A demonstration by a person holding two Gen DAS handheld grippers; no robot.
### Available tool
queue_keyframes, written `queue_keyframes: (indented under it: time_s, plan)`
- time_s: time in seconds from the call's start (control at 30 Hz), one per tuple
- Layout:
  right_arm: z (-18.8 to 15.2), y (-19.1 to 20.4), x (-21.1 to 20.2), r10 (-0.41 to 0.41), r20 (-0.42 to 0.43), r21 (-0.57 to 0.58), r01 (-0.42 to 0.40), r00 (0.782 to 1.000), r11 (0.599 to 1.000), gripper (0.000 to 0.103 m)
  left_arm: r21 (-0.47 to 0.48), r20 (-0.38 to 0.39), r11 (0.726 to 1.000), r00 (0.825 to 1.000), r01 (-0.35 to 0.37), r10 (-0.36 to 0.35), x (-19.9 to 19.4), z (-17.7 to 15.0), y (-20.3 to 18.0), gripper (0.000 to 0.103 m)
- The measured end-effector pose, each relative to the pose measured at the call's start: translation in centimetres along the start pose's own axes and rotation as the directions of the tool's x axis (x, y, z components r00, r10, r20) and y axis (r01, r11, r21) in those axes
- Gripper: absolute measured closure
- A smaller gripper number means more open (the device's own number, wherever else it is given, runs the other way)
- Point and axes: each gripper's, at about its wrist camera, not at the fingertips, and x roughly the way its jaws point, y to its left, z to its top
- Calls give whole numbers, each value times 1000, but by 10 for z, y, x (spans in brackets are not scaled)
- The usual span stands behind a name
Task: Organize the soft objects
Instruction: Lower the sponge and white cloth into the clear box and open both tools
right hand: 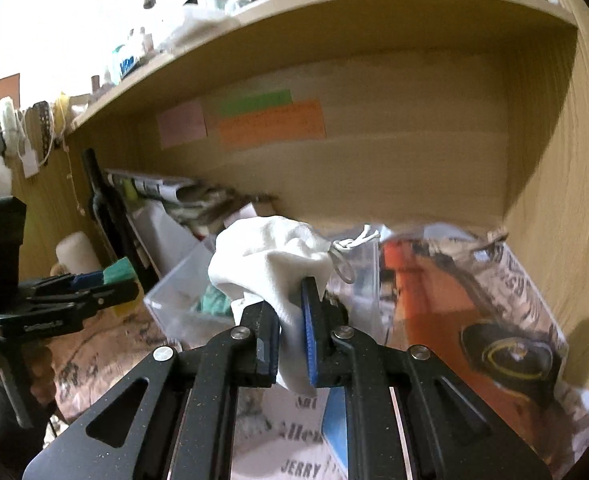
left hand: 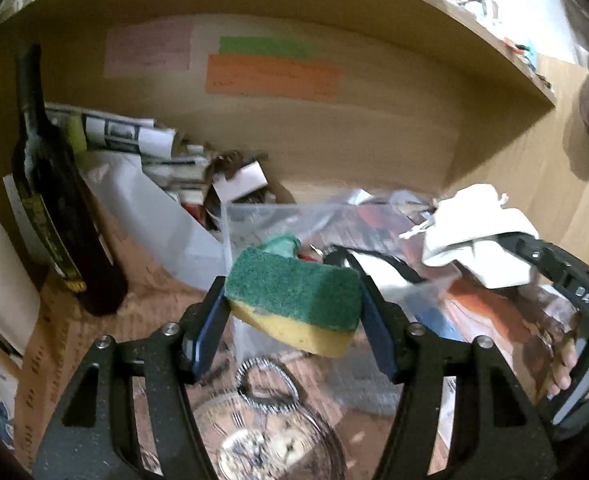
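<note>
My left gripper (left hand: 294,300) is shut on a green-and-yellow sponge (left hand: 294,300) and holds it in the air above a clear plastic bag (left hand: 278,220) on the desk. My right gripper (right hand: 288,320) is shut on a white drawstring cloth pouch (right hand: 270,256), also lifted above the clear bag (right hand: 182,292). In the left wrist view the right gripper (left hand: 506,256) with the pouch (left hand: 474,220) is at the right. In the right wrist view the left gripper (right hand: 106,280) with the sponge (right hand: 119,273) is at the far left. A teal soft item (right hand: 214,300) lies inside the bag.
A dark bottle (left hand: 54,208) stands at the left by rolled newspapers (left hand: 126,132) and a white bag (left hand: 146,208). Magazines (right hand: 454,300) cover the desk under a wooden shelf (right hand: 334,8). A round wire item (left hand: 266,384) lies below the left gripper. Sticky notes (left hand: 270,76) are on the back panel.
</note>
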Motion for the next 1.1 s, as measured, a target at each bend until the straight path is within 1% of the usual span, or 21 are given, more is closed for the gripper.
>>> queue_keyframes:
  time_s: [0.17,0.33,0.43,0.63,0.77,0.9,1.1]
  plan:
    - [15,2,8,5,32,-15,-4,999,1000,94,15,3,999,999,-43,43,15,15,2,40]
    - [26,4,28,-4,25,-33,5,1000,999,94,28,-23,998,998,-63,64,41,27,2,40]
    - [27,4,47,-3,-7,-30,3,1000,1000,94,24,-49,998,997,-52,53,55,32,2,40]
    - [20,1,78,5,-86,-31,-8,996,1000,94,36,-102,998,993,-54,58,84,34,-2,40]
    - [10,-1,98,8,-153,-33,-13,988,999,94,68,-147,996,987,-54,63,104,29,-7,40]
    - [3,-6,112,6,-201,-21,-10,980,1000,94,88,-188,995,980,-51,67,121,22,-11,40]
    - [-3,-11,125,-25,-245,-18,21,969,1000,94,103,-224,994,972,-46,69,138,18,-14,40]
